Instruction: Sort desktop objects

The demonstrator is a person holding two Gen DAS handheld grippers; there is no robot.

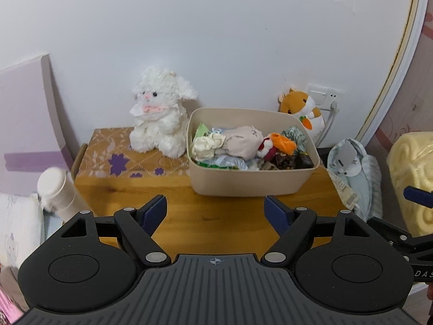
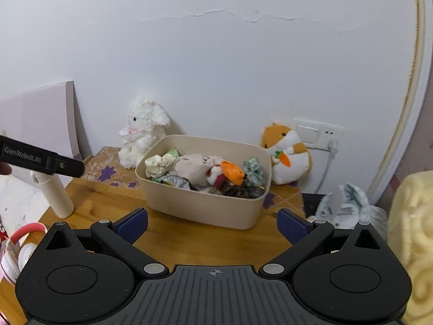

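- On a wooden desk (image 1: 216,216) against a white wall, far left, a white bottle (image 2: 55,195) stands at the desk's edge, a pale panel (image 1: 24,124) leaning behind it.
- Next right, a white lamb (image 1: 159,113) sits on a gold patterned cloth (image 1: 113,151).
- At centre, a beige bin (image 1: 243,178) holds the sorted items: rolled cloths, an orange toy (image 1: 284,140) and dark packets.
- Behind the bin's right corner, a hamster plush (image 2: 286,154) sits below a wall socket (image 2: 316,132).
- In the foreground, the left gripper (image 1: 215,211) and right gripper (image 2: 212,223) hang over bare desk, jaws spread wide, holding nothing.
- Far right, a yellow blanket (image 2: 414,230).
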